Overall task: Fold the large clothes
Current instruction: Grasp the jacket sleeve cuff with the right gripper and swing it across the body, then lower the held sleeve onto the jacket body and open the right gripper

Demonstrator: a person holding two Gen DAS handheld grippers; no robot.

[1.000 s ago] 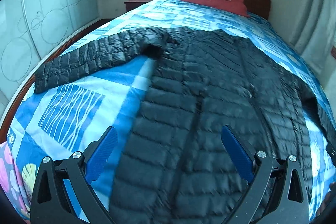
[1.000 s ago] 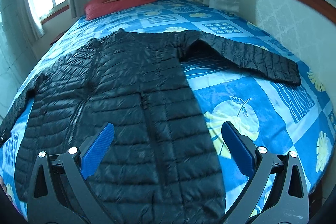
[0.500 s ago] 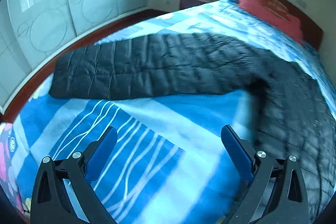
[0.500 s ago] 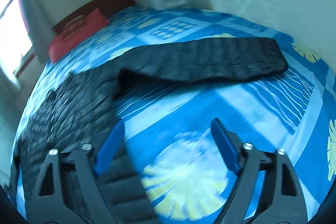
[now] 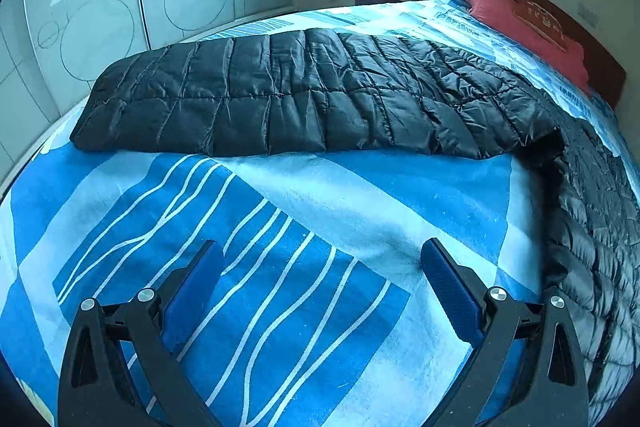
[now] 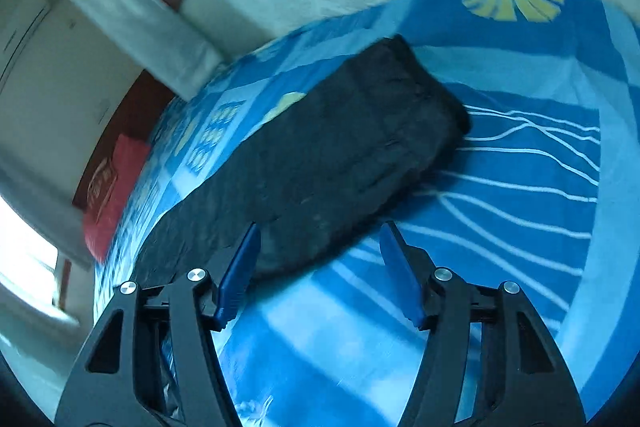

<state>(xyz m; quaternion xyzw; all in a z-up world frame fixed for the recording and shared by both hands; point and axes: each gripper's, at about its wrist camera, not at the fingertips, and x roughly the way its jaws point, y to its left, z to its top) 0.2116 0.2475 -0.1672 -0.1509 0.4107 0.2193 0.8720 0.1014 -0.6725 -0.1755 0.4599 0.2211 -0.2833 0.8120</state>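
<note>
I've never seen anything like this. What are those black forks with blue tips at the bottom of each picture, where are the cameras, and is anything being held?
There is no robot here: a person carries a hand-held pincer in each hand, and a wide-angle camera on each one looks forward along its two blue-padded fingers. One picture comes from the left gripper, the other from the right gripper, which is tilted, so the room looks slanted and blurred. Below lies a bed with a blue patterned cover. Spread on it is a black quilted coat; each camera faces one sleeve, the left sleeve and the right sleeve. A red pillow sits at the headboard. Nothing is held: the left gripper's jaws stand open over bare cover, and the right gripper's jaws are closing beside its sleeve, nothing gripped.
</note>
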